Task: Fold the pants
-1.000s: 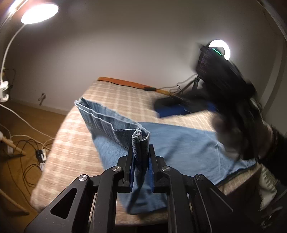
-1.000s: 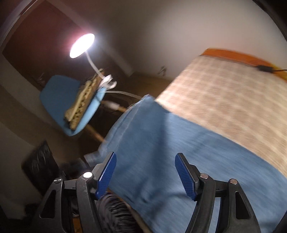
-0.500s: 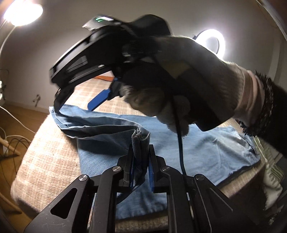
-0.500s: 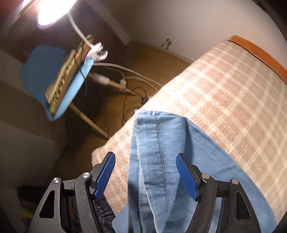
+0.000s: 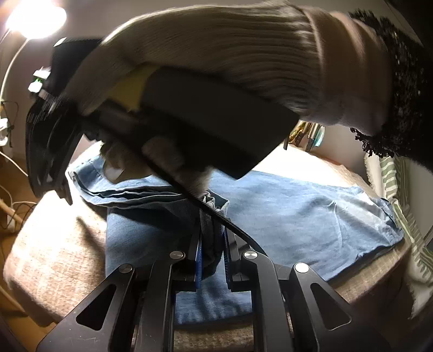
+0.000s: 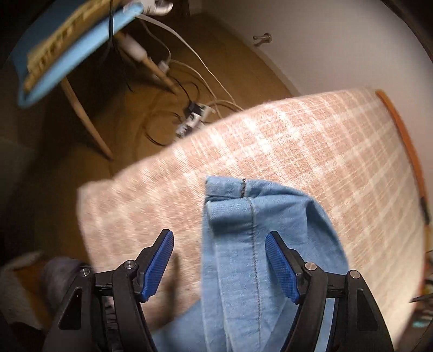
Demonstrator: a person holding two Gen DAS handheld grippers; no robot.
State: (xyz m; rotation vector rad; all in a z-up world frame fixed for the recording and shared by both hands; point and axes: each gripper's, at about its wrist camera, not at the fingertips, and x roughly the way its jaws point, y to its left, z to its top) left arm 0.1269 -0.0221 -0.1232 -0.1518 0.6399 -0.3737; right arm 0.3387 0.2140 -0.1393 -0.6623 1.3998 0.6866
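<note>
In the left wrist view, a bright round lamp (image 5: 36, 17) glows in the upper left corner, above white cables (image 5: 10, 208) trailing over the wooden floor at the left edge. The checked beige-and-white bed cover (image 5: 54, 249) fills the lower left. Across the middle lie the light blue denim pants (image 5: 297, 216), spread flat toward the right, with one layered edge folded and bunched at centre left. At bottom centre the left gripper (image 5: 212, 243) is clamped on a gathered bunch of that denim, its blue pads pressed against the cloth on both sides. Above, filling the upper half, a hand in a pale knit glove (image 5: 230, 54) holds the black body of the right gripper (image 5: 50, 151), whose tip points down at the left end of the pants; whether it touches the cloth cannot be told here. A striped green-and-white cloth (image 5: 400, 195) hangs at the right edge.

In the right wrist view, a blue chair (image 6: 67, 54) sits upper left, with a power strip and cords (image 6: 192, 116) on the floor beside it. The right gripper (image 6: 220, 265) stands wide apart at the bottom, both blue pads (image 6: 159, 265) clear of the fabric. The hemmed leg end of the pants (image 6: 249, 230), with its dark seam, lies between and ahead of the fingers on the bed cover (image 6: 324, 151). An orange strip (image 6: 403, 140) borders the bed at the right.
</note>
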